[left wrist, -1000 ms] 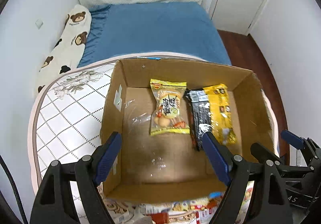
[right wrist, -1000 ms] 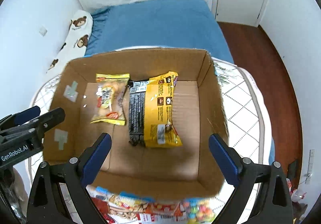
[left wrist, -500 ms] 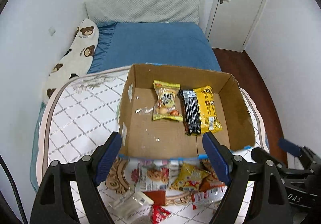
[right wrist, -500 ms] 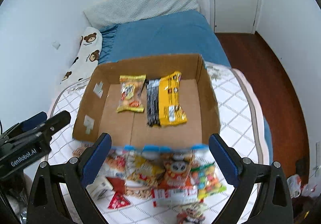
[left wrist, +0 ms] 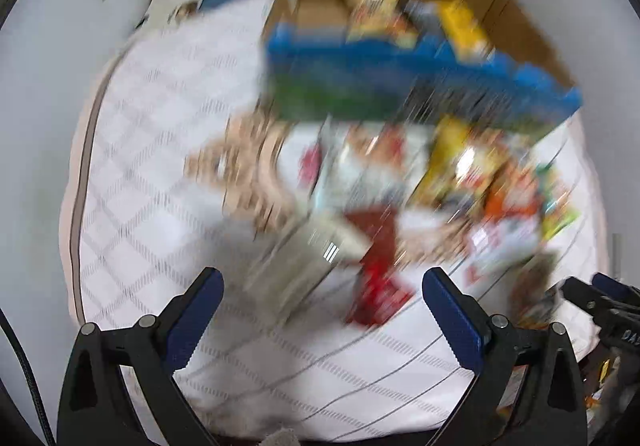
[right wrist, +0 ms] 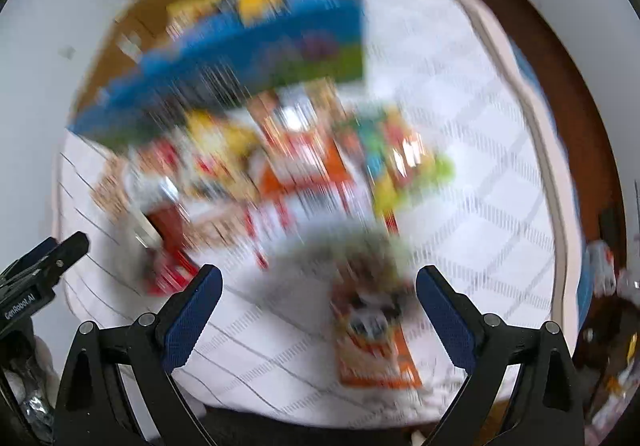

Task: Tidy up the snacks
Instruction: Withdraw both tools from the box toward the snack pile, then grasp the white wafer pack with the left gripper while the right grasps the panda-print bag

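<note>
2 blurred views, snack packets [left wrist: 404,182] unreadable

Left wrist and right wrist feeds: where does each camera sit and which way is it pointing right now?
Left wrist: on the left hand-held gripper, looking forward and down at the quilted cover, blurred loose snacks and the cardboard box; own open fingers show, and the other gripper at right.
Right wrist: on the right hand-held gripper, aimed at the same pile with an orange packet nearest; own open fingers show, and the left gripper at left.
Shared: box, snacks, cover.
</note>
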`<state>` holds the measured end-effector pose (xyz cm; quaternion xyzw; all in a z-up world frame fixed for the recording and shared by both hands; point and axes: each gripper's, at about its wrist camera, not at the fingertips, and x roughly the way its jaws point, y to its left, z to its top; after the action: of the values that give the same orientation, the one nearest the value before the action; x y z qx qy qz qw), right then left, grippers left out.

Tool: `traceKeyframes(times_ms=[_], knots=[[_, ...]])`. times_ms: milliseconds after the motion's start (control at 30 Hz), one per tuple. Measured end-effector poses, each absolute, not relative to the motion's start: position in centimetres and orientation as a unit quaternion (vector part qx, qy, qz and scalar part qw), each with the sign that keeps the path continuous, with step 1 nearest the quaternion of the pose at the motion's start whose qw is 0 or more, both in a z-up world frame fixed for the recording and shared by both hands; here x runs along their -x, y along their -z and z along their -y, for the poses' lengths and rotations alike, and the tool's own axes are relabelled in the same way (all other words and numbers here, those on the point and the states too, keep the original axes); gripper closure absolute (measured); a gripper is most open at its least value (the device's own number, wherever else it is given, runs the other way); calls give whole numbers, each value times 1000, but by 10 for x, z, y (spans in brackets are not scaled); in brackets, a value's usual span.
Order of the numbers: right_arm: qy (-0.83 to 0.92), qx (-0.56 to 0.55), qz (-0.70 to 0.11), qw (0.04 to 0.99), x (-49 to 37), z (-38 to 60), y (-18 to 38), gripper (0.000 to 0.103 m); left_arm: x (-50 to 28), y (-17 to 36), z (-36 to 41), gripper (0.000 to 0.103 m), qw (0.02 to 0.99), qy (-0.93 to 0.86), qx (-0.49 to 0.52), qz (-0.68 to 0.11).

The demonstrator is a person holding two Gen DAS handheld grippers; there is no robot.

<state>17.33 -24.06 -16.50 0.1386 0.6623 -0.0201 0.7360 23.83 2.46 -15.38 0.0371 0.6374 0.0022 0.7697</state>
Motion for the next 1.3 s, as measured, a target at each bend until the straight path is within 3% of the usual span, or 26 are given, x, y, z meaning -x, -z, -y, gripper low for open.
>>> traceKeyframes(times_ms=[200, 267, 467, 667, 733, 767, 800, 1067, 1200, 1300], knots=[[45, -111, -708, 696, -142, 235, 232, 6, -215, 195, -48, 1, 746, -28, -82, -660], [44, -101, -719, 686, -138, 231, 249, 24, -216, 199, -50, 1, 744, -24, -104, -660], [18, -61, -719, 692, -140, 203, 252, 41, -239, 210, -33, 1, 738, 15, -181, -650], [-25, -52, -713, 699, -151, 174, 249, 43, -265, 243, -12, 1, 709, 80, -233, -661], [-33, -52, -714, 697, -155, 169, 249, 43, -268, 251, -11, 18, 703, 85, -229, -668], [-36, -53, -715, 697, -156, 166, 247, 44, -271, 255, -14, 43, 699, 86, -218, -676], [-39, -52, -715, 696, -158, 165, 247, 44, -272, 258, -17, 46, 694, 80, -198, -688], [-59, -71, -722, 685, -170, 186, 253, 44, -237, 279, -79, 48, 645, -37, 42, -763], [-95, -35, -722, 684, -178, 181, 252, 44, -220, 289, -84, 46, 641, -35, 66, -764], [-95, -41, -726, 680, -177, 180, 247, 33, -220, 298, -85, 40, 642, -27, 56, -764]])
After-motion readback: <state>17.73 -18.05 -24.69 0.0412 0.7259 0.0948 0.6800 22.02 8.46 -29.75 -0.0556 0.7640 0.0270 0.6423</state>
